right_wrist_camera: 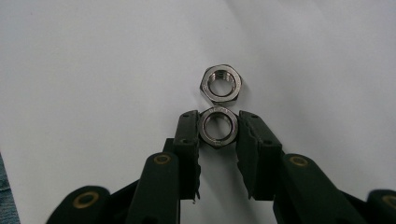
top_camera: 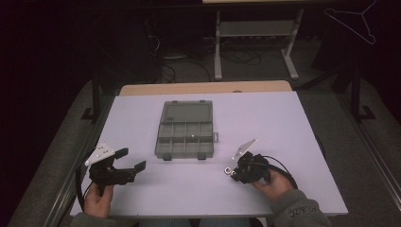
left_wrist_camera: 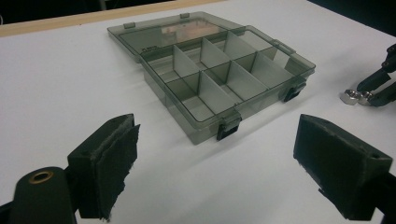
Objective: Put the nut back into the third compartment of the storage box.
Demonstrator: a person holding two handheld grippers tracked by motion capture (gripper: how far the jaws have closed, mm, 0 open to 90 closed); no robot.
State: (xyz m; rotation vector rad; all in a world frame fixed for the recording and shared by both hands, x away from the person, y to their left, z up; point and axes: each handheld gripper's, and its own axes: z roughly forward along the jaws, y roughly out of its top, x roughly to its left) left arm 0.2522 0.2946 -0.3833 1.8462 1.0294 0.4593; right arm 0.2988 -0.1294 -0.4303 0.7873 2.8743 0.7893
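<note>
My right gripper [right_wrist_camera: 218, 133] pinches one hex nut [right_wrist_camera: 217, 128] at lower centre, second nut [right_wrist_camera: 221, 84] touching it, left gripper [left_wrist_camera: 215, 158] wide open and empty, open compartment box [top_camera: 185, 135] mid-frame awaits both

We see the open organizer box [top_camera: 185, 135] mid-table [top_camera: 293, 123], two nuts [right_wrist_camera: 220, 84] lying touching to its front right.

I am seeing a smoky grey see-through box [left_wrist_camera: 212, 74], two shiny silver nuts [right_wrist_camera: 220, 84], black grippers [right_wrist_camera: 217, 135] and a white surface [top_camera: 283, 123].
</note>
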